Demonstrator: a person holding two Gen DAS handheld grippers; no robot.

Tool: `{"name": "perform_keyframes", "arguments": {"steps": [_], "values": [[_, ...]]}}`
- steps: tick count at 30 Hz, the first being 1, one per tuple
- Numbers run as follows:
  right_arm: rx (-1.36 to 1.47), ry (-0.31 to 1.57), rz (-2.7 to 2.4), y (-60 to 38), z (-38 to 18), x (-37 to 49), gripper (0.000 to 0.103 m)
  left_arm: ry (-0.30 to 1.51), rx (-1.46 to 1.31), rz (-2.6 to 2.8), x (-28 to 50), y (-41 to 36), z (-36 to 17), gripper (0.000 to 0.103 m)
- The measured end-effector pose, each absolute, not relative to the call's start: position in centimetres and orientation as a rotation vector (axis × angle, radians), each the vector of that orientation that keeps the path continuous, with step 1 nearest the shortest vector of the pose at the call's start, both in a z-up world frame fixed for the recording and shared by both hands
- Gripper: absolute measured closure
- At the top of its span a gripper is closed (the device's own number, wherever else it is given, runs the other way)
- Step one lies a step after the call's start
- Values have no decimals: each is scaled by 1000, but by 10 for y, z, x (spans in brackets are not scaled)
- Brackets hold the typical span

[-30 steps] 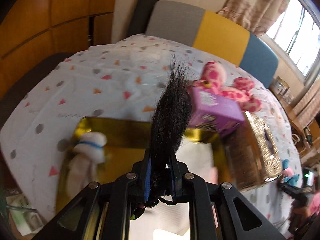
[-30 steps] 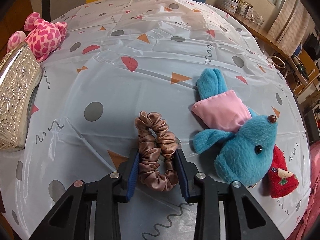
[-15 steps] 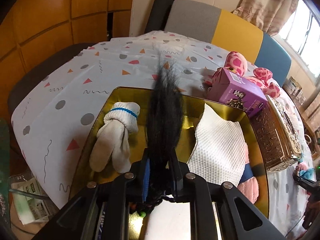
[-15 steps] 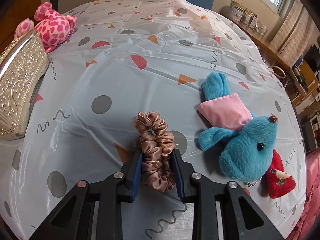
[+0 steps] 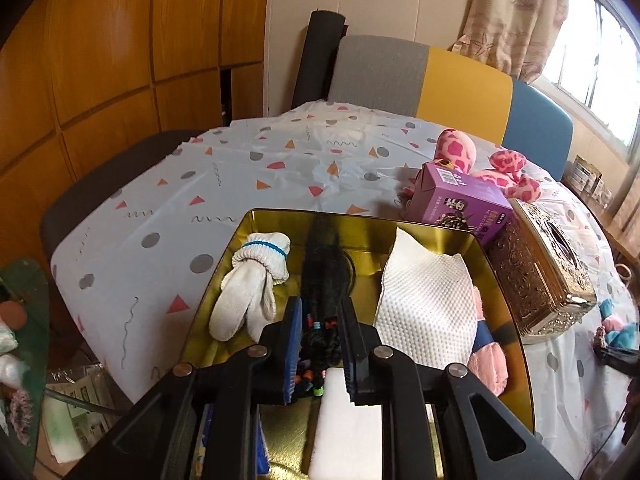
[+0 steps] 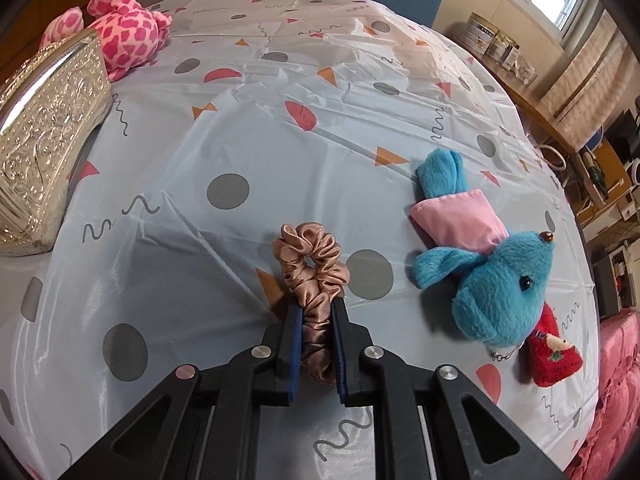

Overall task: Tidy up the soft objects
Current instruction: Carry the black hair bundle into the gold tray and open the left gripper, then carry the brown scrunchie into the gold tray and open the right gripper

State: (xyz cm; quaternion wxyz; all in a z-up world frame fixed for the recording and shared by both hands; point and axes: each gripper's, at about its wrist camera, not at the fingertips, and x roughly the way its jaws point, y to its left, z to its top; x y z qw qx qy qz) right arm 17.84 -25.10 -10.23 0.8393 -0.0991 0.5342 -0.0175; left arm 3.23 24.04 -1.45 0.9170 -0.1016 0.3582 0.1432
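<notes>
Left gripper (image 5: 319, 318) is over the gold tin (image 5: 502, 276), its jaws parted around a black hairpiece (image 5: 324, 264) that lies in the tin between a white glove (image 5: 250, 290) and a white cloth (image 5: 428, 296); whether the jaws grip it, I cannot tell. A purple box (image 5: 460, 204) stands just beyond the tin's far rim, with the ornate box (image 5: 540, 276) beside it. Over on the right, the right gripper (image 6: 316, 316) has its jaws clenched on a brown scrunchie (image 6: 314, 268), which touches the patterned surface (image 6: 280, 140). A blue plush (image 6: 488, 280) lies near it, a pink plush (image 6: 124, 36) far off.
</notes>
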Motion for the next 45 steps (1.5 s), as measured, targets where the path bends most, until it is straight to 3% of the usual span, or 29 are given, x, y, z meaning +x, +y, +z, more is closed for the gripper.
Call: {"name": "perform_keyframes", "arguments": {"steps": [2,11,15,20,25,33,45], "values": [[-181,1136,-38,-253,-102,179,90,731,-196,295,28,238,-11,73],[-39,1149,-54,-260,-96,185,91,713,-189,287,14,231,-5,72],[-10,1150,-28,-250,-95,188,91,710,-185,282,11,229,-4,66],[-30,1148,-11,-234,-97,188,91,705,-178,287,5,228,-3,65],[41,1152,6,-230,-92,190,91,711,-175,286,1,228,-4,51],[165,1047,76,-208,-39,210,91,701,-189,285,-6,230,-5,46],[122,895,297,-109,46,232,91,701,-213,283,-13,235,-9,41]]}}
